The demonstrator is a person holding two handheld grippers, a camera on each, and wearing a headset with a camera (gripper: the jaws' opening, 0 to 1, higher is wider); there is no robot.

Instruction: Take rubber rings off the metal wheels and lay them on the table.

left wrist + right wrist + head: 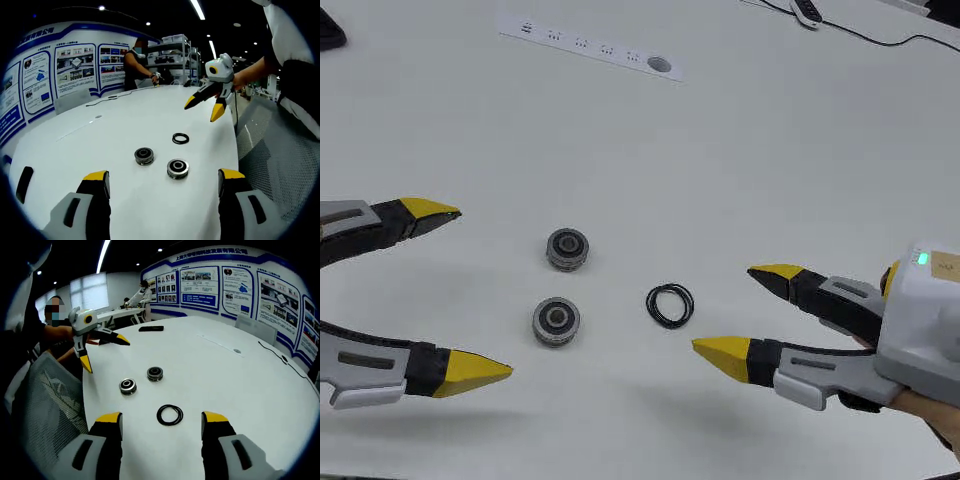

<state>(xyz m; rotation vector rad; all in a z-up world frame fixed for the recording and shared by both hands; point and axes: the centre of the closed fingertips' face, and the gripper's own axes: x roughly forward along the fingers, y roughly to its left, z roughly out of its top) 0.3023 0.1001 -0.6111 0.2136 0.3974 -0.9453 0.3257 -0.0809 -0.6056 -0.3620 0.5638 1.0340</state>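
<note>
**Both grippers released; rings on the table beside the wheels**

The left gripper [480,292] is released. Its two yellow-tipped jaws stand wide apart and grasp nothing. It sits at the left of the head view, with the jaws pointing toward the middle of the table [770,150].

The right gripper [722,308] is also released, its jaws spread and empty. It comes in from the right of the head view, held in a hand [932,418].

The black rubber rings [670,305] lie flat on the table as a small overlapping bundle. They are just ahead of the right gripper's jaw tips and touch neither jaw. In the right gripper view they lie ahead of the gap between that gripper's two tips.

Two metal wheels lie flat on the table to the left of the rings, between the two grippers. The far wheel [567,249] and the near wheel [556,321] are near each other but apart. Whether either wheel carries a ring cannot be told.

A white printed strip [590,45] lies at the far side of the table. A black cable [880,40] runs across the far right corner.
</note>
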